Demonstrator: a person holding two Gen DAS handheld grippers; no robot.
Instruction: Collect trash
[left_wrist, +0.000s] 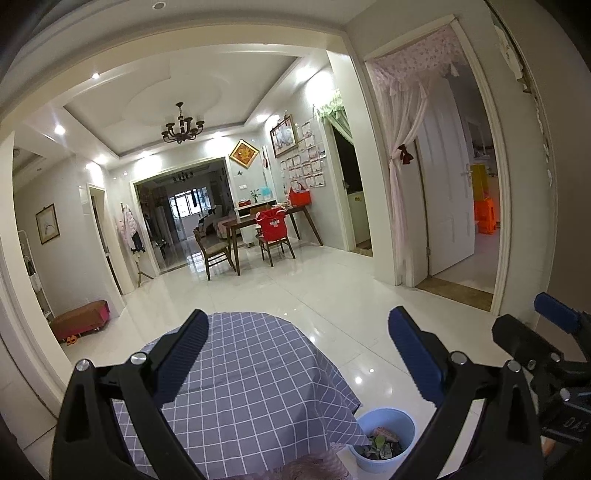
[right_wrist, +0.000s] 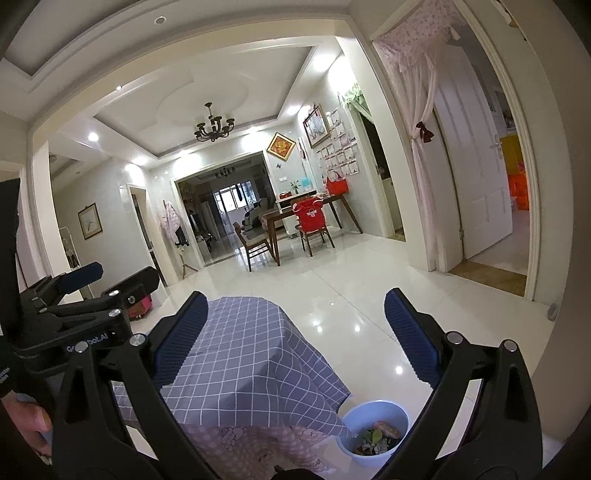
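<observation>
A light blue bin (left_wrist: 384, 441) stands on the floor by the table's right corner, with green leaves and scraps of trash inside; it also shows in the right wrist view (right_wrist: 375, 432). My left gripper (left_wrist: 297, 354) is open and empty above the table with a grey checked cloth (left_wrist: 240, 376). My right gripper (right_wrist: 295, 339) is open and empty above the same table (right_wrist: 243, 354). The right gripper shows at the right edge of the left wrist view (left_wrist: 532, 332). The left gripper shows at the left of the right wrist view (right_wrist: 114, 277). No trash shows on the cloth.
A pink patterned cloth (right_wrist: 251, 446) hangs under the checked one. Glossy white floor tiles (left_wrist: 332, 288) stretch ahead. A dining table with chairs (left_wrist: 266, 229) stands far back. A low brown bench (left_wrist: 81, 319) is at the left wall. An open doorway (left_wrist: 458, 221) is on the right.
</observation>
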